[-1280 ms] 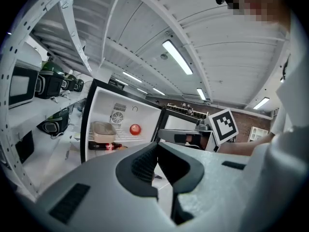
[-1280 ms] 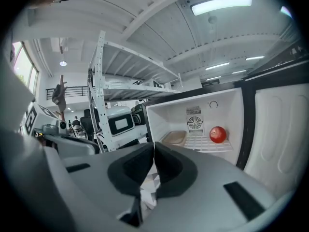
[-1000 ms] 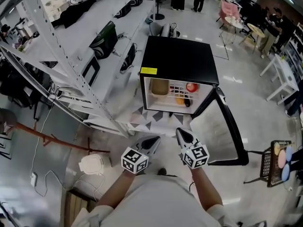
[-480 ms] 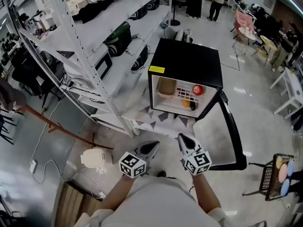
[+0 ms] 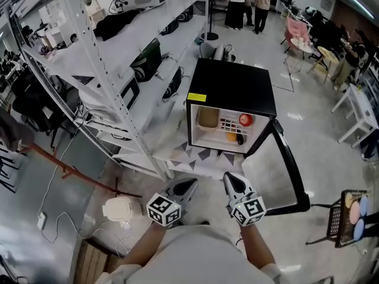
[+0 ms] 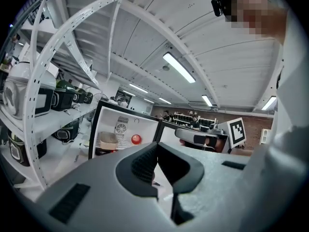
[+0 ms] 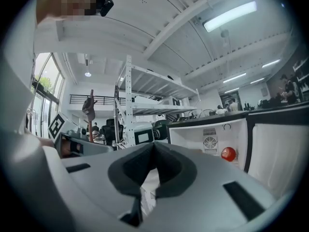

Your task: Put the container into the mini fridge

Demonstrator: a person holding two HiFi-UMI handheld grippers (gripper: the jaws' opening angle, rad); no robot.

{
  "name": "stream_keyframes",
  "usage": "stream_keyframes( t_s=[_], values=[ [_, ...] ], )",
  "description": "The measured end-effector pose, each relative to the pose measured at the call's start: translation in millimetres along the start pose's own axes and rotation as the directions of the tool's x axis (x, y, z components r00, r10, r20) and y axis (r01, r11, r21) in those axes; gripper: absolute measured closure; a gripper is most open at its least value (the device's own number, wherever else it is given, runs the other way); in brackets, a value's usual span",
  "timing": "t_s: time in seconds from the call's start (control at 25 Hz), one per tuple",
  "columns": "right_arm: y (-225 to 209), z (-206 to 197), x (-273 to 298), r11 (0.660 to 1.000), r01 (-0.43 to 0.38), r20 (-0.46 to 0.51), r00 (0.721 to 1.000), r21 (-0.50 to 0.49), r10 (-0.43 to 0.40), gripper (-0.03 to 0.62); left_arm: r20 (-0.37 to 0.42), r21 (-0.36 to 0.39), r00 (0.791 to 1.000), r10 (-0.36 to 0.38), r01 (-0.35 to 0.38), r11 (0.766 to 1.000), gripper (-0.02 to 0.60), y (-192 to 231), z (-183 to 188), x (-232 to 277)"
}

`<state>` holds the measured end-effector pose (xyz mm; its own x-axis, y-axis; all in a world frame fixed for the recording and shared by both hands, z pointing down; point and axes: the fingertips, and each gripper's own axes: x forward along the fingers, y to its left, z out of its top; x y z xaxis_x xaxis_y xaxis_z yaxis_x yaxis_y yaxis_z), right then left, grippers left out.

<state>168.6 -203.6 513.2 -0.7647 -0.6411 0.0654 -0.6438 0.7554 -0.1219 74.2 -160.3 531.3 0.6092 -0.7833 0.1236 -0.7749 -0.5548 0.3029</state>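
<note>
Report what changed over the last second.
Nothing was taken hold of or let go. Only the camera's framing shifted, showing more of the room beyond the mini fridge. The left hand-held gripper and right hand-held gripper stay shut and empty, side by side; the fridge door stays open, with the container inside on its shelf.

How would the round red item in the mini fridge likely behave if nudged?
The round red item looks smooth and ball-shaped, so it would probably roll. The wire shelf it seems to rest on may check that roll. Beside the beige container it looks small, so likely light.
</note>
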Motion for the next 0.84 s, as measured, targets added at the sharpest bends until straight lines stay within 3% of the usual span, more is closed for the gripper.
stream_keyframes(
  t_s=[0.28, 0.84],
  values=[
    [12, 14, 3, 1.0, 0.011, 0.013, 1.0, -0.012, -0.011, 0.588, 0.01, 0.01, 0.999, -0.038, 0.038, 0.999, 0.578, 6, 15, -3],
    [4, 14, 9, 0.999, 0.033, -0.004, 0.999, 0.024, -0.033, 0.588, 0.023, -0.003, 0.999, -0.042, 0.042, 0.999, 0.578, 16, 18, -2]
  ],
)
